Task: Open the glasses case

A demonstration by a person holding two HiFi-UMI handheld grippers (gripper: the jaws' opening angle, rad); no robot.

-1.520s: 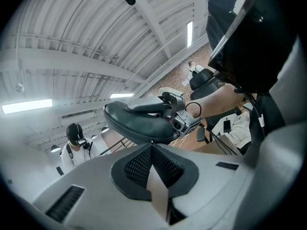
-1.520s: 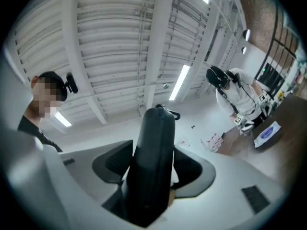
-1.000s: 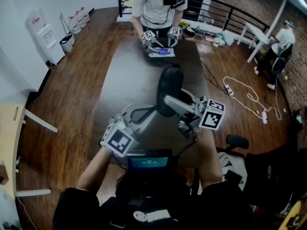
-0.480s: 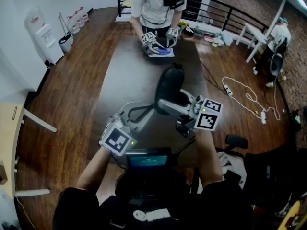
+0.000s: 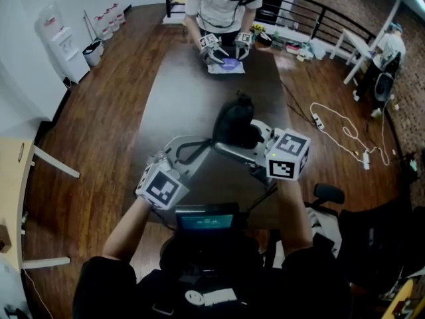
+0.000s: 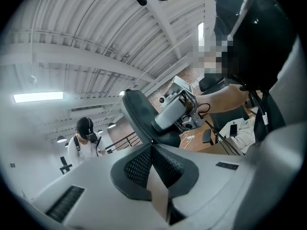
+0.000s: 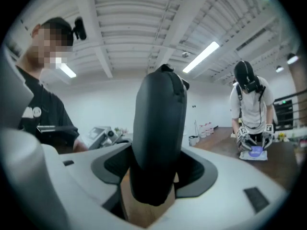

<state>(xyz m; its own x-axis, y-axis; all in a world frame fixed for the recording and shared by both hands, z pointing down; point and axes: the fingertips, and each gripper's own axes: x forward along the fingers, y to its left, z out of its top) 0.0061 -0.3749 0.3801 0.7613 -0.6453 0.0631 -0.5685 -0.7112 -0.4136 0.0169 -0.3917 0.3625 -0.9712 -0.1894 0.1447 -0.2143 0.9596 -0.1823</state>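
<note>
the left gripper (image 6: 152,147) is clenched, its tips meeting right at the lower edge of the glasses case (image 5: 234,120) (whether they nip a bit of it, i can't tell). the black case stands tilted on end over the near part of the dark table (image 5: 179,92), between the two grippers. the right gripper (image 7: 154,172) grasps it, a pad against each side; its jaws have just been closing on it.
</note>
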